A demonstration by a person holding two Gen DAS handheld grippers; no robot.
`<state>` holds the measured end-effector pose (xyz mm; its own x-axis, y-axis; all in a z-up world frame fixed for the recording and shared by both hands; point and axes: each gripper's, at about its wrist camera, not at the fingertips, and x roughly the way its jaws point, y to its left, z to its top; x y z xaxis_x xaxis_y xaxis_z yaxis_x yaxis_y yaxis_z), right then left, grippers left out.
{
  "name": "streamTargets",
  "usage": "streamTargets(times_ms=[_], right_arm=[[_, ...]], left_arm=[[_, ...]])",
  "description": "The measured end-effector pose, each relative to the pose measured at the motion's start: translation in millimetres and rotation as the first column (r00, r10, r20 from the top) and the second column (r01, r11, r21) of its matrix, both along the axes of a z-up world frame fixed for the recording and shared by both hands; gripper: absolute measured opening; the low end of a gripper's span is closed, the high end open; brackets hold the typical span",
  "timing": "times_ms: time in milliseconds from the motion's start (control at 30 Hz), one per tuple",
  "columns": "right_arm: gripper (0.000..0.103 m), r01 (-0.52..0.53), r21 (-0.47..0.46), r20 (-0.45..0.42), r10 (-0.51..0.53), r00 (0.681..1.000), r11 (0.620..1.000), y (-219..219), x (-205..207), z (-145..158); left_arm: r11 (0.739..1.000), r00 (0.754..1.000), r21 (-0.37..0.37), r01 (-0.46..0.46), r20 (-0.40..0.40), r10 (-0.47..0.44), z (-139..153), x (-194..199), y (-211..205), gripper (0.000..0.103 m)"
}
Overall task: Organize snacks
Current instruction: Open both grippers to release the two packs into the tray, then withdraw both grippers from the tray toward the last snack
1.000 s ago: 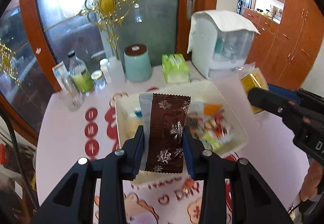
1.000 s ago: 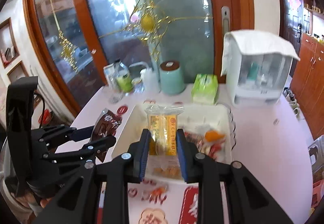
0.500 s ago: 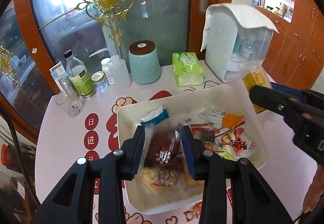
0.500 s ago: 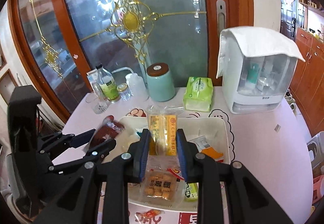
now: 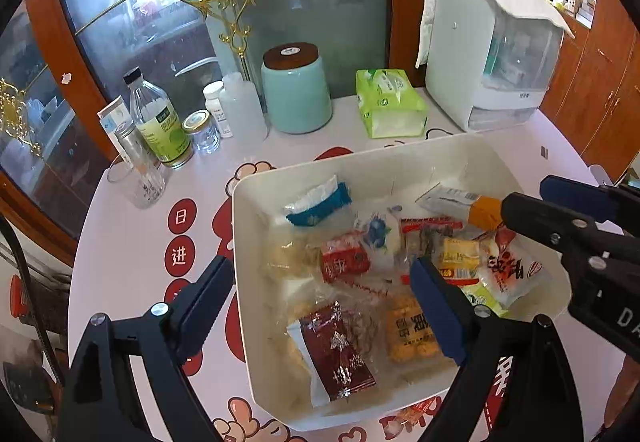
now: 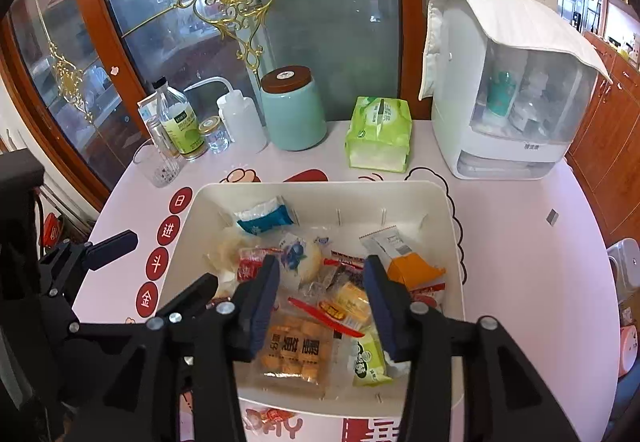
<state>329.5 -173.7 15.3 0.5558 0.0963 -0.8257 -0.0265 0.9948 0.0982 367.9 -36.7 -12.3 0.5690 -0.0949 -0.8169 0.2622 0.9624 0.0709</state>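
Left gripper (image 5: 320,306) is over the near left corner of the bin (image 5: 256,282), and its jaws are opening, already spread wide. One finger (image 5: 200,306) hangs outside the bin's left wall, over the table (image 5: 128,242); the other sits over the snacks inside. Nothing is pinched between them. Right below that gap lies the brown packet (image 5: 336,358), dark foil with silver snowflakes, flat on the pile near the front wall and free of both pads.

Right gripper (image 6: 320,294) hovers over the near middle of the bin, jaws opening too, a moderate gap. Between its fingers sit loose snacks, none of them gripped: the clear cracker pack (image 6: 296,354) with golden squares lies flat just below, and a small yellow packet (image 6: 348,302) rests in the gap. Whether the pads brush any wrapper, I cannot tell.

The bin is white, rectangular, in the middle of the pink table, packed with wrapped snacks. A blue-and-white pack (image 6: 264,218) sits at the far left, an orange-and-white one (image 6: 404,262) at the right, a green pack (image 6: 368,362) near the front. Behind the bin stand a teal jar (image 6: 294,110), a green tissue pack (image 6: 380,134) and bottles (image 6: 180,122) at the far left.
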Motion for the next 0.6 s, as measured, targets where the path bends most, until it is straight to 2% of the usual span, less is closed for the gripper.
streamTargets(times_ms=[267, 600], right_arm=[[0.046, 0.001, 0.008, -0.014, -0.001, 1.0, 1.0, 1, -11, -1], [0.046, -0.012, 0.021, 0.002, 0.012, 1.0, 1.0, 7, -34, 11]], left_arm=[[1.0, 1.0, -0.012, -0.006, -0.013, 0.006, 1, -11, 3, 0.089], [0.999, 1.0, -0.045, -0.015, 0.009, 0.016, 19, -37, 14, 0.089]])
